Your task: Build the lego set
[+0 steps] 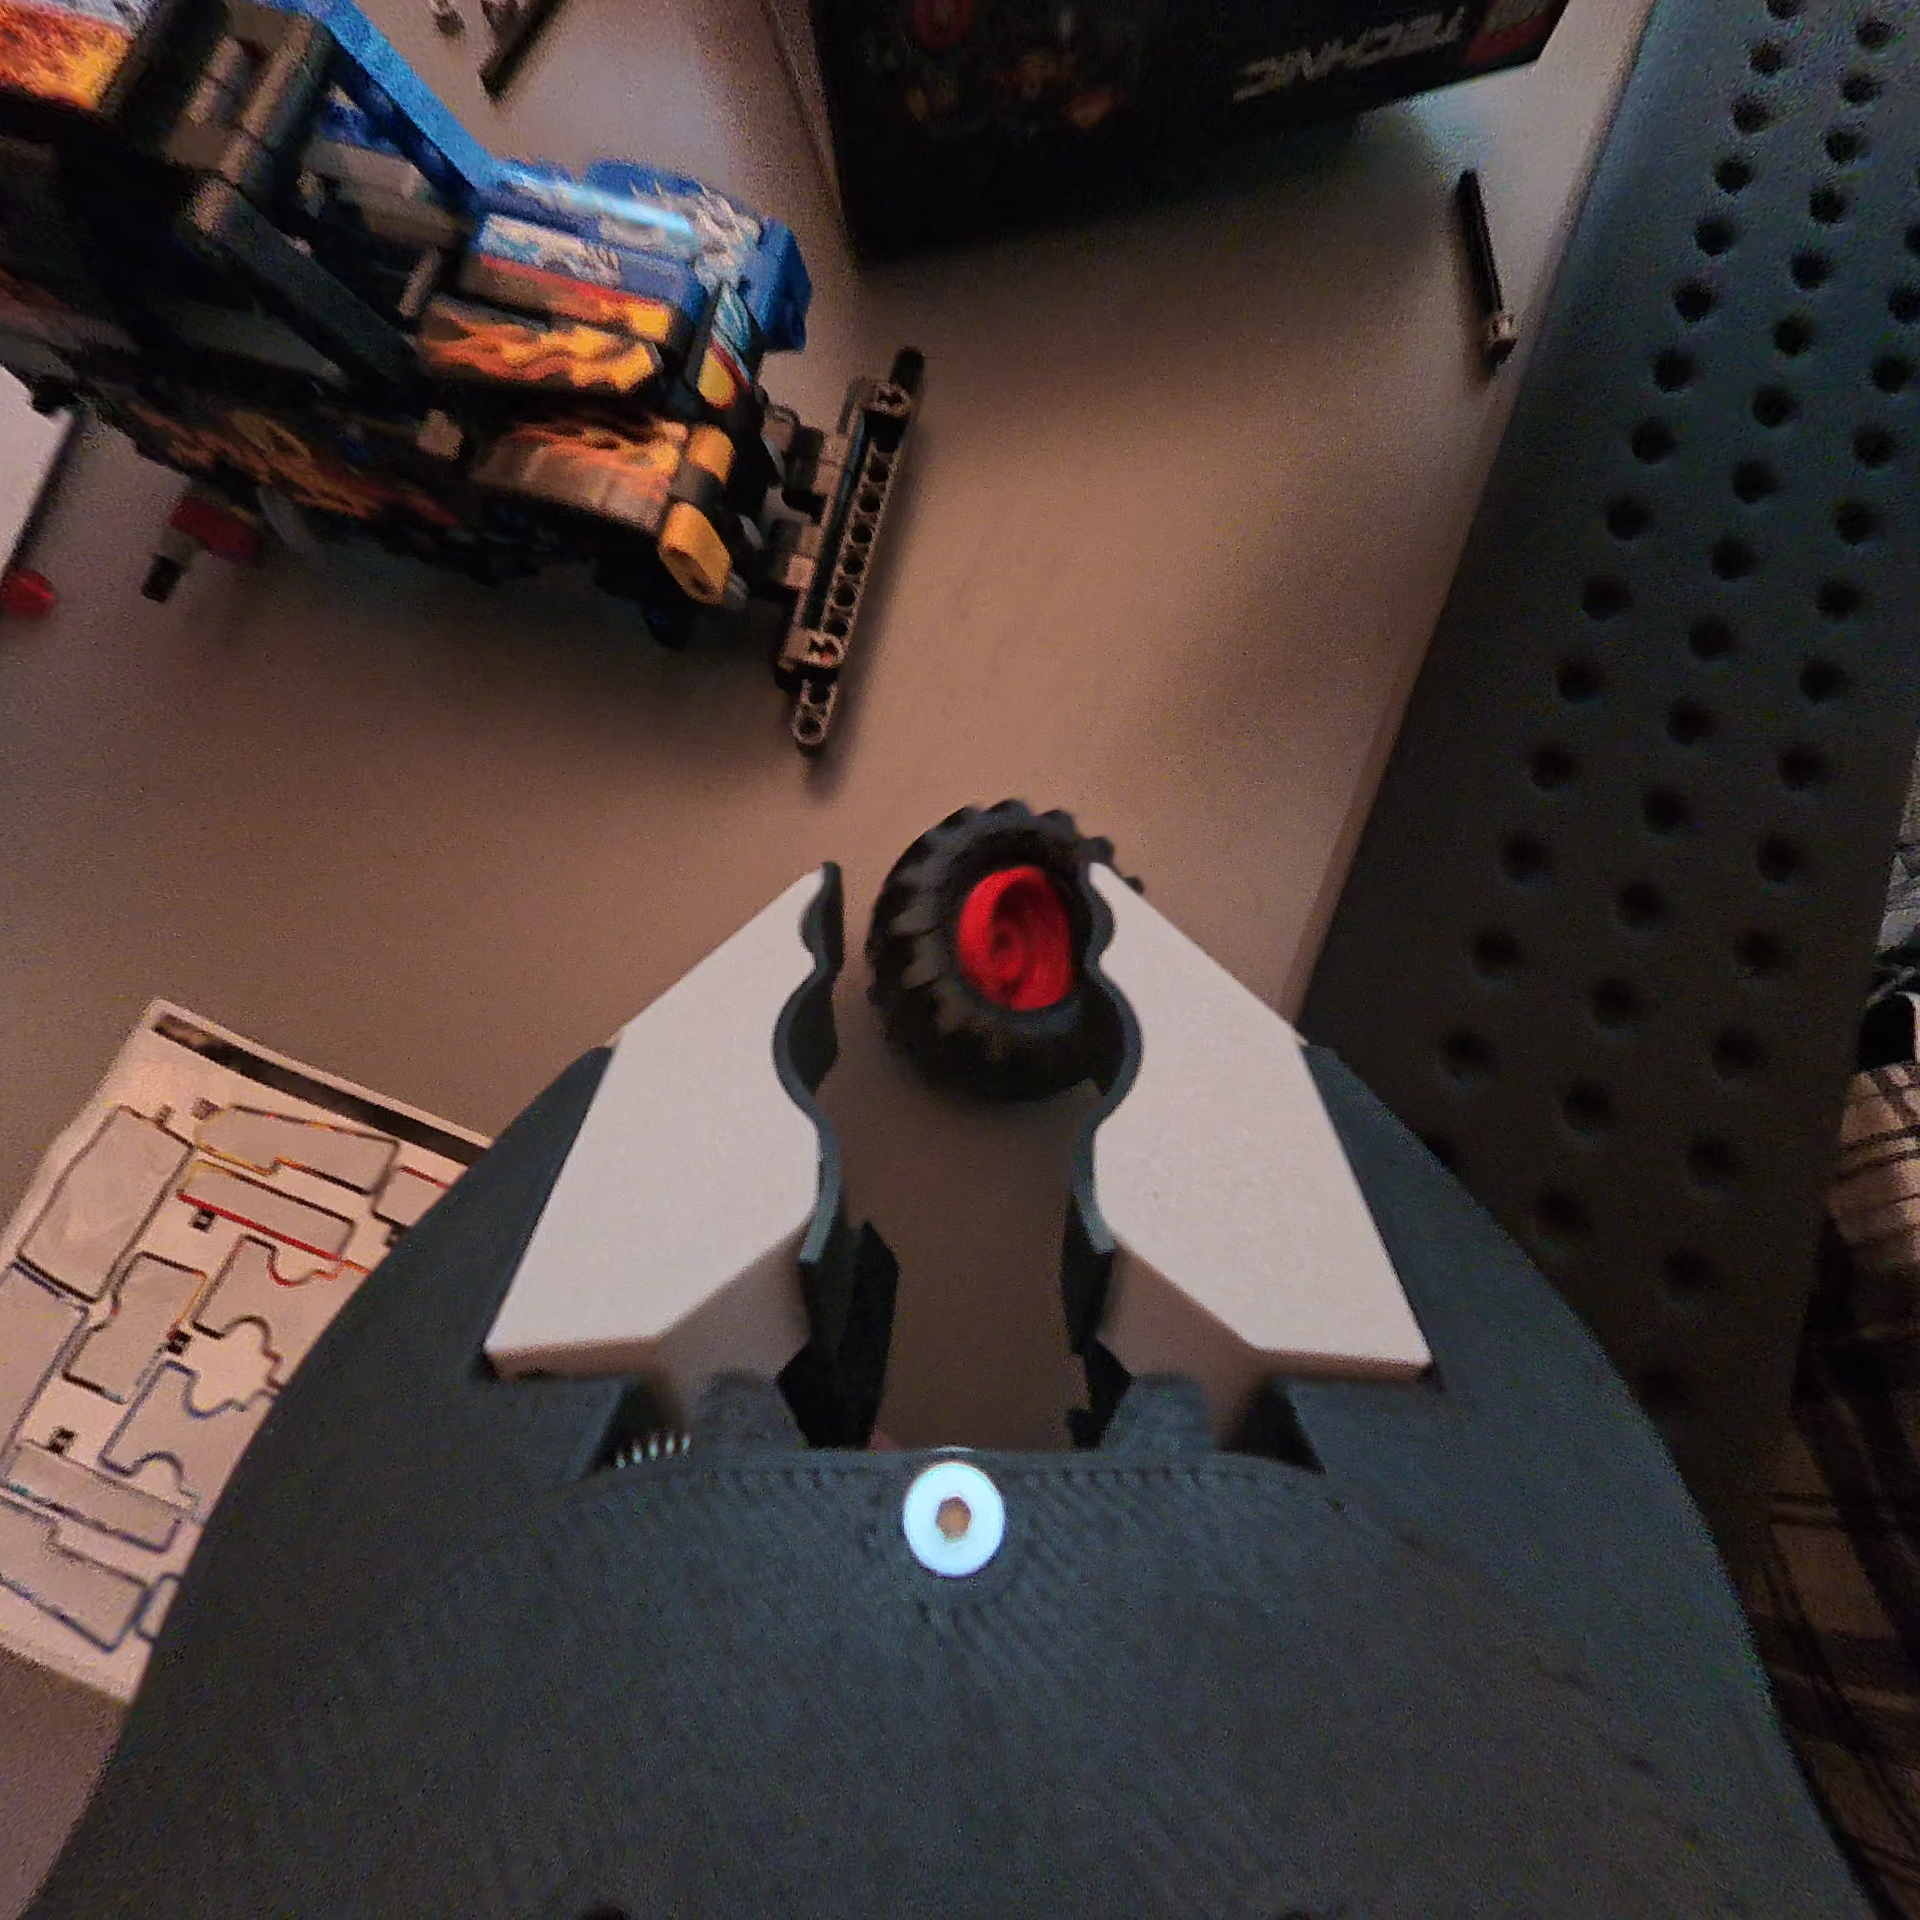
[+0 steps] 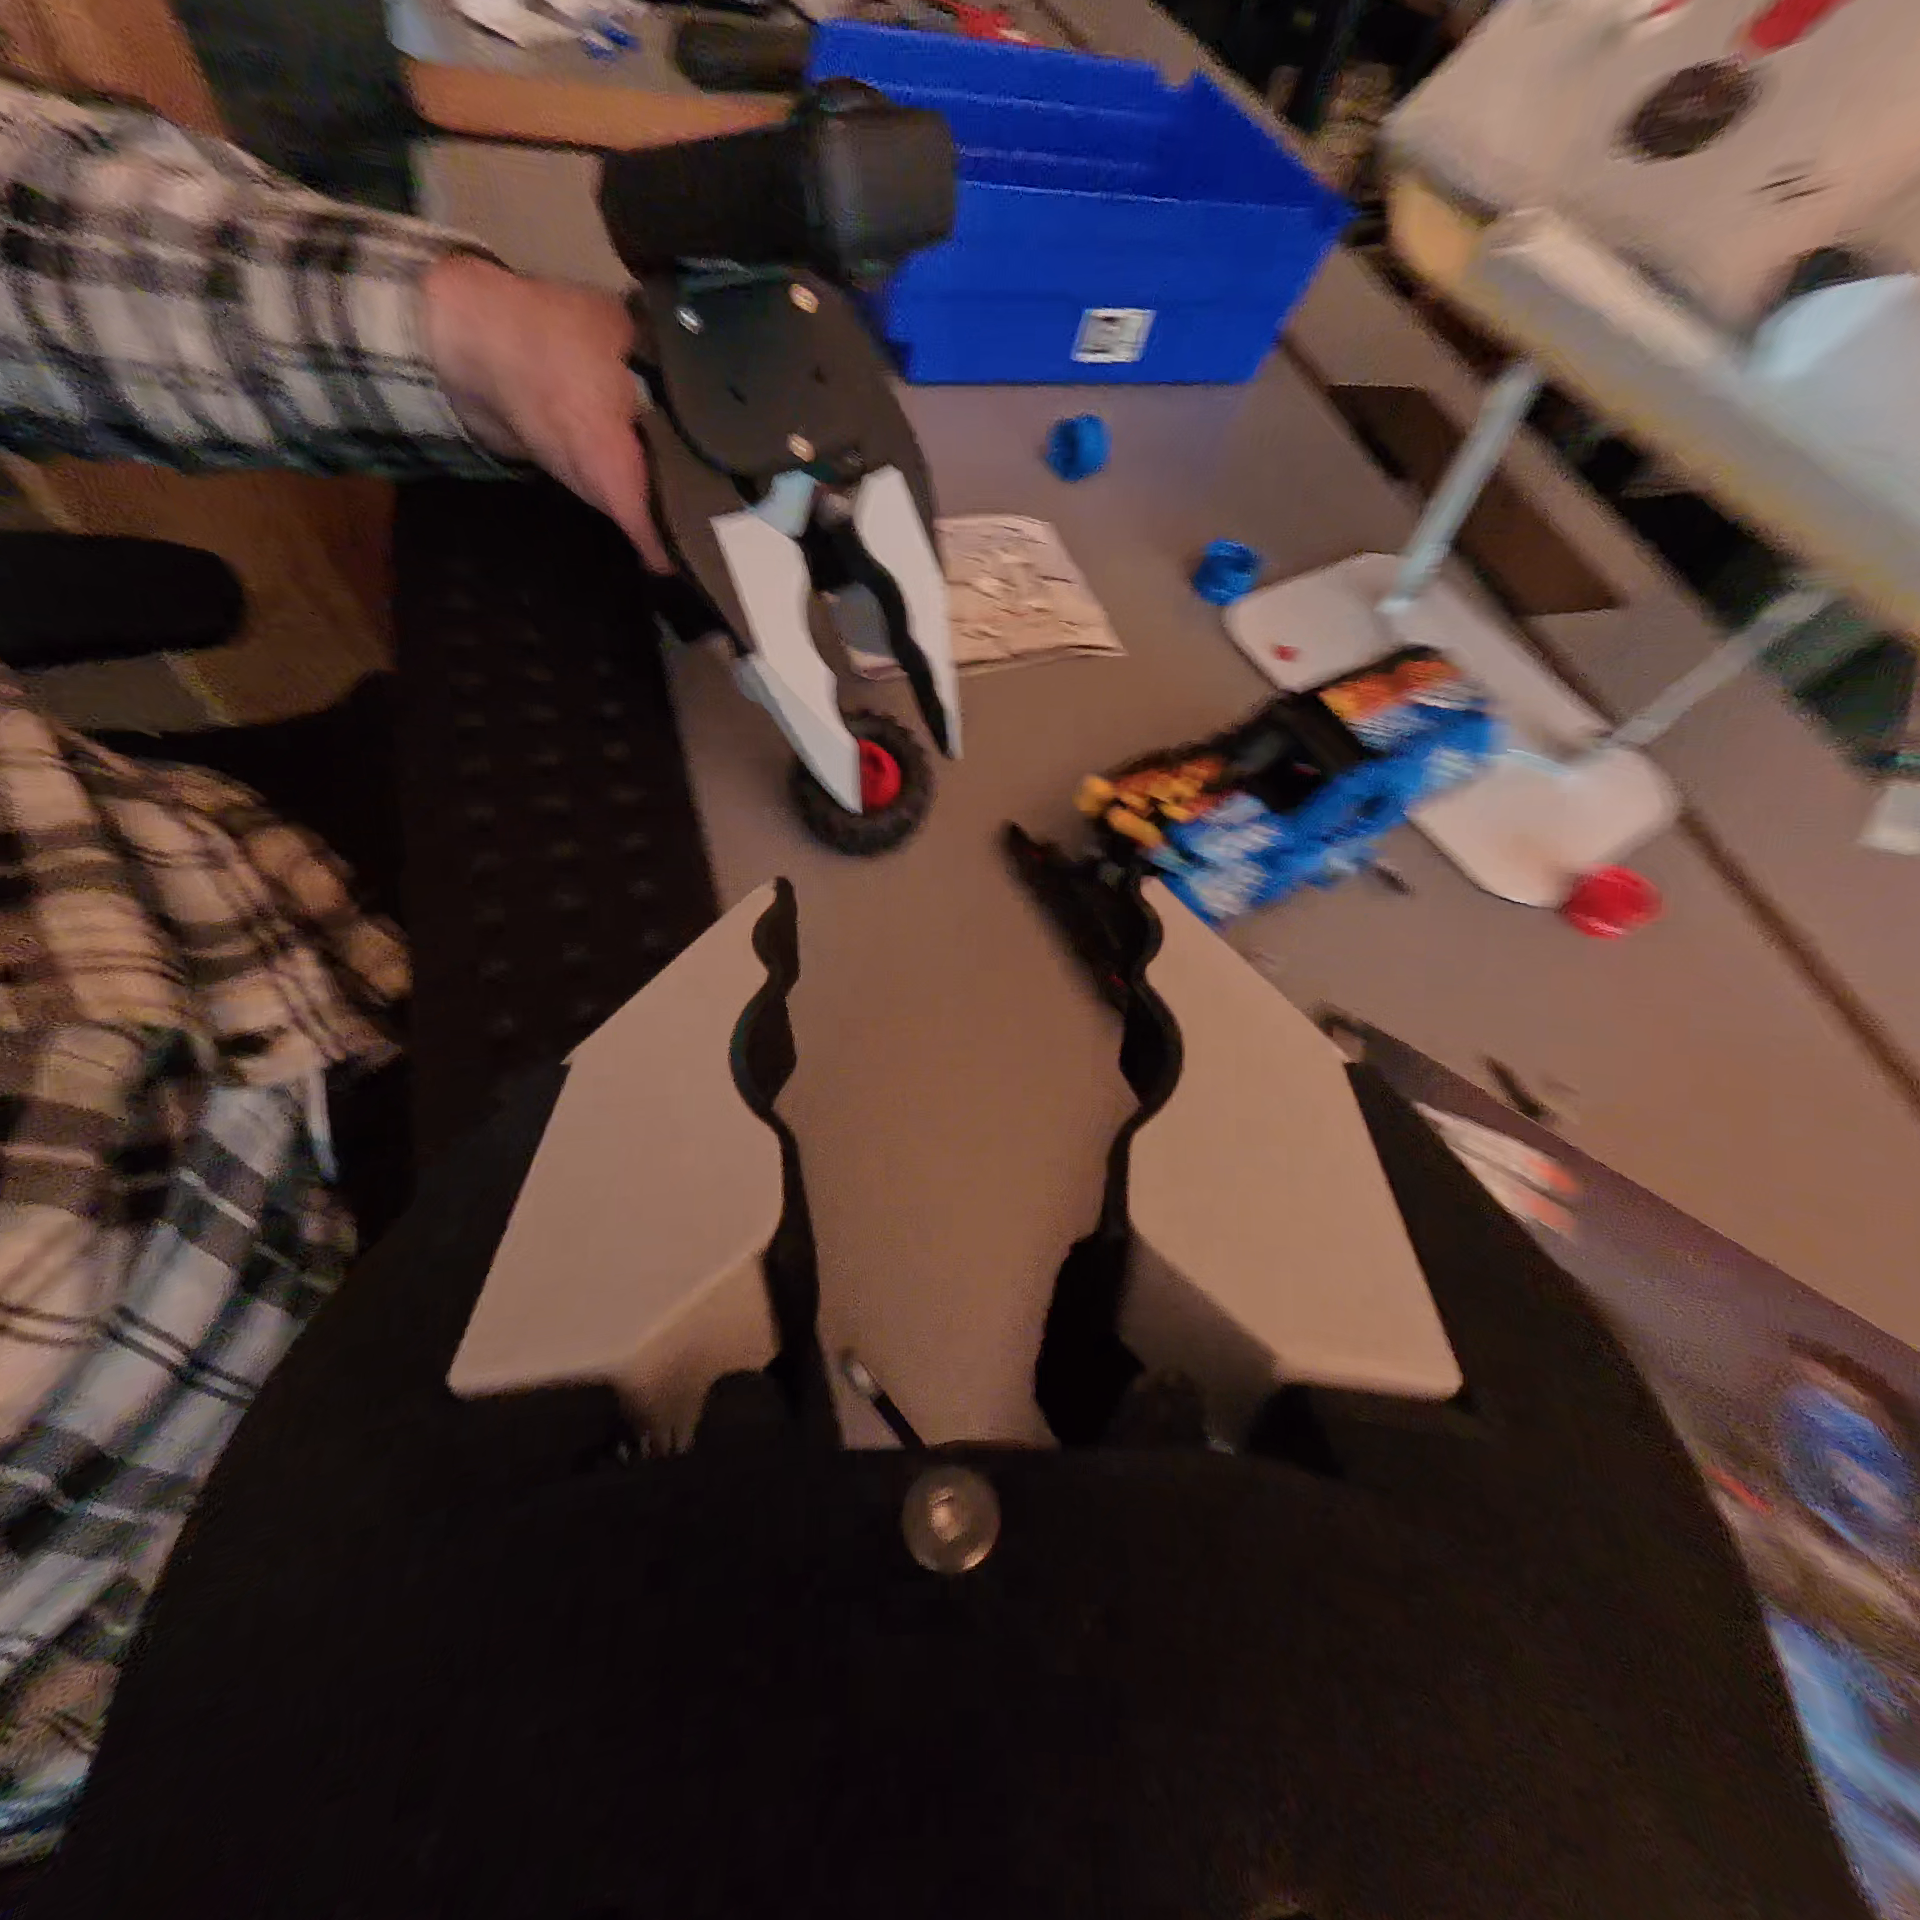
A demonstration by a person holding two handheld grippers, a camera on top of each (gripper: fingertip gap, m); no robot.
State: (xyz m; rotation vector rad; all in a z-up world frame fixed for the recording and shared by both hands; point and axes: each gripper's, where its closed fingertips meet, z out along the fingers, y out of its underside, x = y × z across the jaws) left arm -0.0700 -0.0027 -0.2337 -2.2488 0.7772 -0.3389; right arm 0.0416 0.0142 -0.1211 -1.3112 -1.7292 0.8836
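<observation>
A loose wheel (image 1: 987,951) with a black knobby tyre and a red hub lies on the grey table. My left gripper (image 1: 961,883) is open with its jaws around the wheel. The right finger touches the tyre and a small gap shows at the left finger. The right wrist view shows the same: the left gripper (image 2: 894,769) straddles the wheel (image 2: 862,795). The blue and orange flame-patterned truck model (image 1: 416,343) lies ahead to the left, without wheels on the visible side. My right gripper (image 2: 966,904) is open and empty above the table, near the truck (image 2: 1330,779).
The dark set box (image 1: 1143,94) stands at the back. A sticker sheet (image 1: 156,1299) lies left and a black axle (image 1: 1481,260) right. A blue bin (image 2: 1091,229), two blue rims (image 2: 1075,447), a red rim (image 2: 1610,902) and a white lamp base (image 2: 1330,623) also sit on the table.
</observation>
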